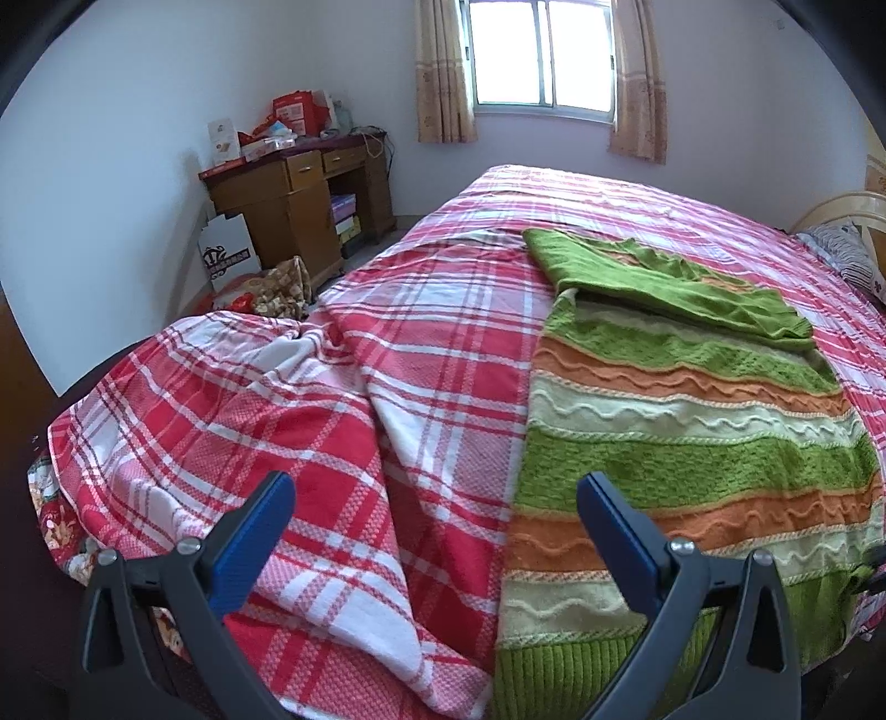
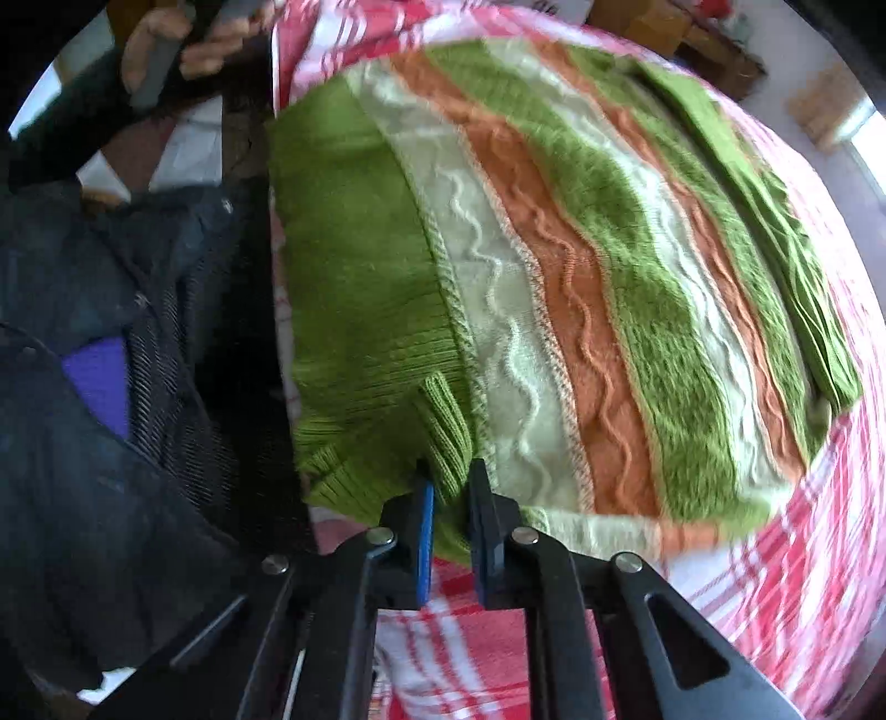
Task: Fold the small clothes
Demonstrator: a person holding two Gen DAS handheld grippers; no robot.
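A knitted sweater [image 1: 664, 443] striped in green, orange and cream lies flat on the red plaid bed cover [image 1: 415, 332], with one green sleeve [image 1: 664, 277] folded across its upper part. My left gripper [image 1: 436, 482] hovers open above the sweater's left edge near the hem, with nothing between its fingers. In the right wrist view the sweater [image 2: 554, 277] fills the frame. My right gripper [image 2: 451, 479] points steeply down at the corner of the green ribbed hem [image 2: 443, 432] and is shut on a fold of it.
A wooden desk [image 1: 299, 199] piled with boxes stands against the far left wall, with bags on the floor beside it. A curtained window [image 1: 540, 55] is behind the bed. A person's dark clothing [image 2: 83, 387] and hand [image 2: 155, 44] fill the left of the right wrist view.
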